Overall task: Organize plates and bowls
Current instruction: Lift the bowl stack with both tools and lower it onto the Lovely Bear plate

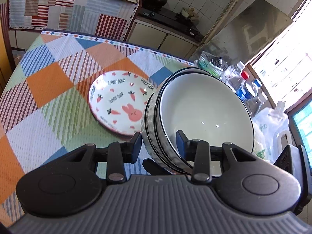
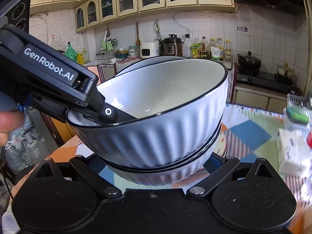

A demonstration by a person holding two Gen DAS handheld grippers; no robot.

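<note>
Two white ribbed bowls with black rims are nested and tilted, held above the table; they show in the left wrist view (image 1: 204, 105) and in the right wrist view (image 2: 165, 128). My left gripper (image 1: 159, 141) is shut on the near rim of the stack, one finger outside, one inside; it also shows in the right wrist view (image 2: 101, 113). My right gripper (image 2: 156, 161) is open, its fingers on either side of the lower bowl's base; I cannot tell if they touch it. A plate with pink rabbit and carrot print (image 1: 120, 101) lies on the checked tablecloth (image 1: 50, 89).
Plastic water bottles (image 1: 239, 80), a green basket (image 1: 210, 62) and a clear jug (image 1: 276, 128) crowd the table's right side. A white box (image 2: 292, 152) sits by the right edge. A stove with a black pot (image 2: 248, 61) and counters stand behind.
</note>
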